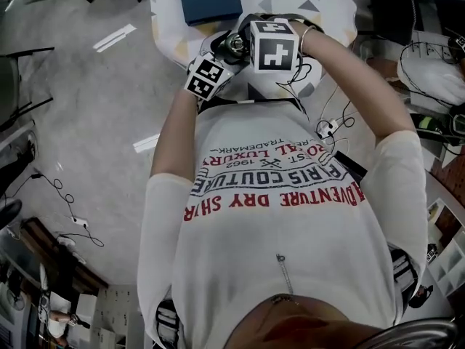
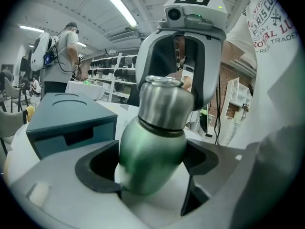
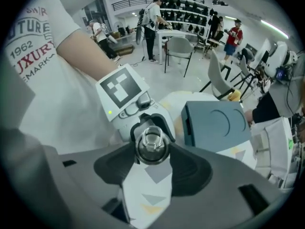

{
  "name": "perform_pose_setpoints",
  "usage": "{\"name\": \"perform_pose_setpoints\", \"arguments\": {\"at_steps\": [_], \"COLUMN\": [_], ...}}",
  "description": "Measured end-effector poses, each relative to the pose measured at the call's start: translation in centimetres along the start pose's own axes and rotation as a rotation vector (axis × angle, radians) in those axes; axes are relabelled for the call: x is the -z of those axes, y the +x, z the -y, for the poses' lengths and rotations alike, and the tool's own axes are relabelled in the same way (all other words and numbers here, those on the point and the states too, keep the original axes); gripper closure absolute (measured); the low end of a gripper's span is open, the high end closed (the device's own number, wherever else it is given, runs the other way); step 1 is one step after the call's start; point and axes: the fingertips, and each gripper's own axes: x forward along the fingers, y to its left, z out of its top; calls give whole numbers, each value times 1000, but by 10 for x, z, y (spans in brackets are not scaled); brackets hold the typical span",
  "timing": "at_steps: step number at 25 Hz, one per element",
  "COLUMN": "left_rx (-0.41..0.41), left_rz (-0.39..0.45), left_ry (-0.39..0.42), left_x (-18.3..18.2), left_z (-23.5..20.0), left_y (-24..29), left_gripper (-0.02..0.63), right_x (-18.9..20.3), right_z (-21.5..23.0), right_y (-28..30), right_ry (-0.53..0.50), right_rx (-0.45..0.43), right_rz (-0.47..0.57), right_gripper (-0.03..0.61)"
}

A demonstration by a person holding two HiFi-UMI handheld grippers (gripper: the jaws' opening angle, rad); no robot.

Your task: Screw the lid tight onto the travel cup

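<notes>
Left gripper view shows the left tongs (image 2: pixel 150 168) clamped on the rounded green body of the travel cup (image 2: pixel 150 147), a dark pad pressed to either side of it low down. The cup rises away from the camera to its brushed steel lid (image 2: pixel 164 104), which sits on the cup's neck. The right tongs (image 3: pixel 151 151) come down on the cup from above. In the right gripper view they look steeply down onto the top of the lid, which lies between the tips of the two dark pads. The pads lie against its opposite sides, so these tongs hold the lid at a fairly wide spread. The marker cube (image 3: pixel 121 89) of the left tongs shows just behind the lid in that view. In the head view both tongs are raised close together in front of the person's chest, over the near part of the desk (image 1: pixel 334 2). The desk is covered by a white cloth with grey and yellow triangles. A teal box (image 2: pixel 71 123) stands on the desk just beyond the cup, apart from it. Whether the cup's base touches the desk cannot be told. Farther back in the room are chairs (image 3: pixel 178 46), shelves and other people standing.
</notes>
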Motion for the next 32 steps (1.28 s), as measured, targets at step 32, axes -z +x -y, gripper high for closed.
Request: {"name": "perform_pose_setpoints", "arguments": {"at_steps": [32], "left_rx": [9], "left_rz": [6], "left_ry": [-24], "left_x": [3], "left_z": [-1], "left_y": [3], "left_gripper": [199], "right_x": [-4], "right_z": [-1], "right_y": [-11], "right_ry": [340], "right_rx": [32], "right_rz": [198], "right_gripper": [281]}}
